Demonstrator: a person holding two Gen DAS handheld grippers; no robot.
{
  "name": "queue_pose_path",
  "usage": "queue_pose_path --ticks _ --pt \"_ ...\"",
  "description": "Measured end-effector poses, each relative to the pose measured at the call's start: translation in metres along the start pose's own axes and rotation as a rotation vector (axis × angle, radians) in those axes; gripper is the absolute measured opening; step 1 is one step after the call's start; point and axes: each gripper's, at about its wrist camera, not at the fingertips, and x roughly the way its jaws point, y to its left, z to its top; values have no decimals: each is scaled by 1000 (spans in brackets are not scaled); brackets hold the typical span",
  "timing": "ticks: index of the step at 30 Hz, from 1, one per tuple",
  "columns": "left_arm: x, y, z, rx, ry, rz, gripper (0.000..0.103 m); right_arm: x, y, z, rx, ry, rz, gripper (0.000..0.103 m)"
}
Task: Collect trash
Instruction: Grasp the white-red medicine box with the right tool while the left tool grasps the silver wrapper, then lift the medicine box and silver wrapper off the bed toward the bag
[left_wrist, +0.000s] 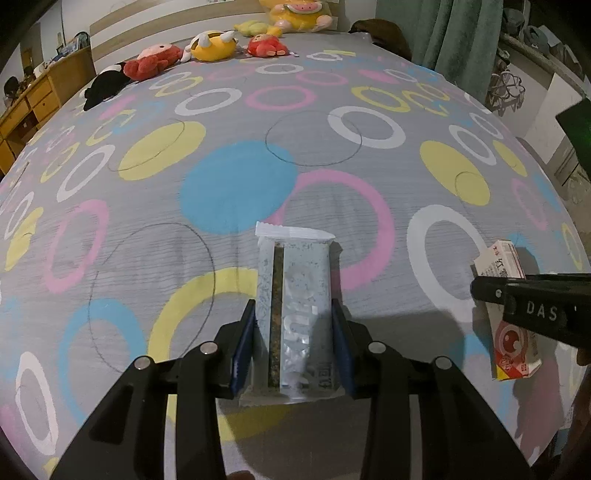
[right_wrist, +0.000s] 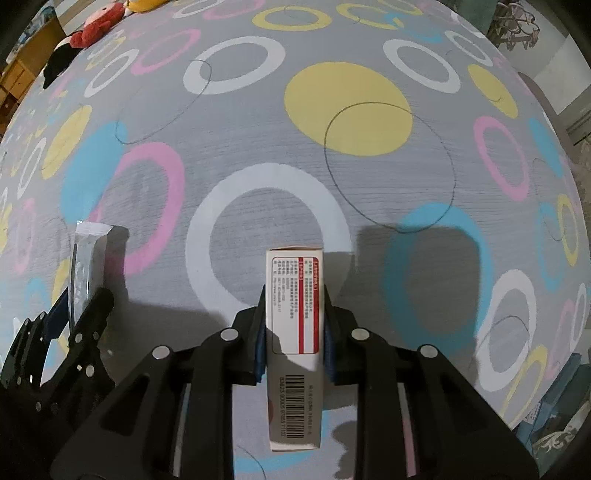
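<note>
My left gripper (left_wrist: 293, 306) is shut on a silvery snack wrapper (left_wrist: 295, 295), held lengthwise above the bed; the wrapper also shows at the left of the right wrist view (right_wrist: 86, 266). My right gripper (right_wrist: 295, 295) is shut on a white and red carton box (right_wrist: 295, 332) with a barcode, also held above the bed. The box and right gripper show at the right edge of the left wrist view (left_wrist: 509, 314). The two grippers are side by side, apart.
A bed with a grey cover (left_wrist: 258, 129) printed with coloured circles fills both views. Several plush toys (left_wrist: 214, 46) lie along the headboard. A wooden desk (left_wrist: 33, 96) stands at far left, a green curtain (left_wrist: 461, 33) at far right.
</note>
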Motion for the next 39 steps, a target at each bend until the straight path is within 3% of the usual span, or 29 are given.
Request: queue_pose_path --ticks 15,39 --pt "-53 -6 -9 15 -36 30 38 -61 -12 -26 -34 -105 29 23" --pt "-173 -20 -31 24 -155 81 38 -159 -23 -73 -98 -254 101 23"
